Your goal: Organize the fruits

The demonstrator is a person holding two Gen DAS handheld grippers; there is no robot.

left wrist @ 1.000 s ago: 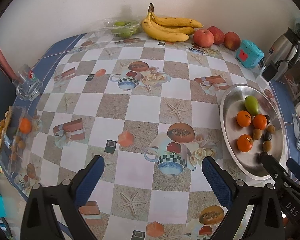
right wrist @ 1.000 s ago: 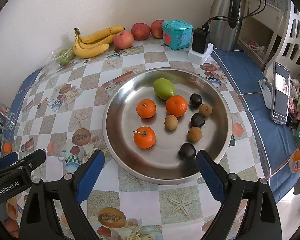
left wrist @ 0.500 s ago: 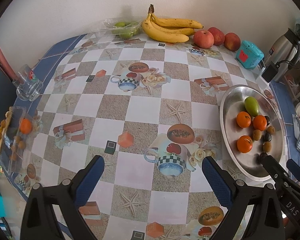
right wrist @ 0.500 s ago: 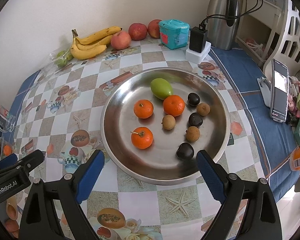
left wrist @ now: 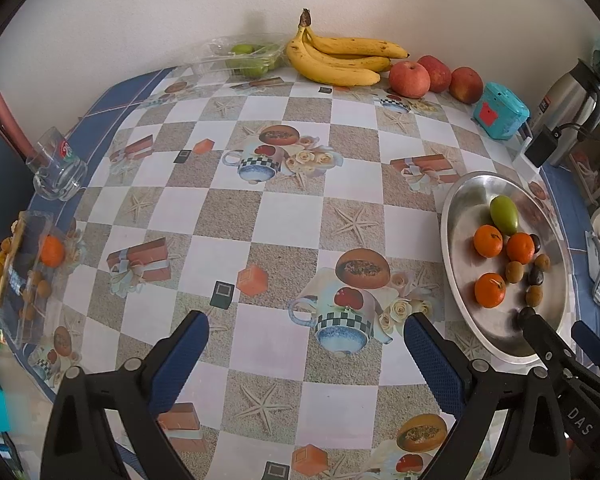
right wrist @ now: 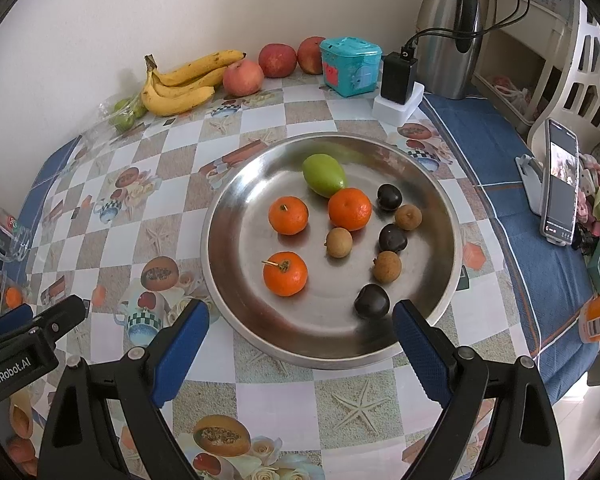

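A round steel tray [right wrist: 236, 280] [left wrist: 456, 216] holds a green mango [right wrist: 324, 175], three mandarins [right wrist: 287, 215], three brown longans [right wrist: 339, 242] and three dark plums [right wrist: 372, 301]. My right gripper [right wrist: 301, 322] hangs open above the tray's near rim, nothing between its blue pads. My left gripper [left wrist: 306, 334] is open over the bare checked tablecloth, left of the tray. Bananas [left wrist: 336, 60] [right wrist: 180, 84] and three red apples [left wrist: 410, 79] [right wrist: 243, 77] lie along the back wall. A clear box of green fruit [left wrist: 248, 58] sits beside the bananas.
A teal tin [right wrist: 350, 66], a charger block [right wrist: 398, 76] and a steel flask [right wrist: 450, 28] stand at the back right. A phone on a stand [right wrist: 560, 188] is at the right. A glass mug [left wrist: 58, 164] and a clear pack with a mandarin [left wrist: 28, 268] sit at the left edge.
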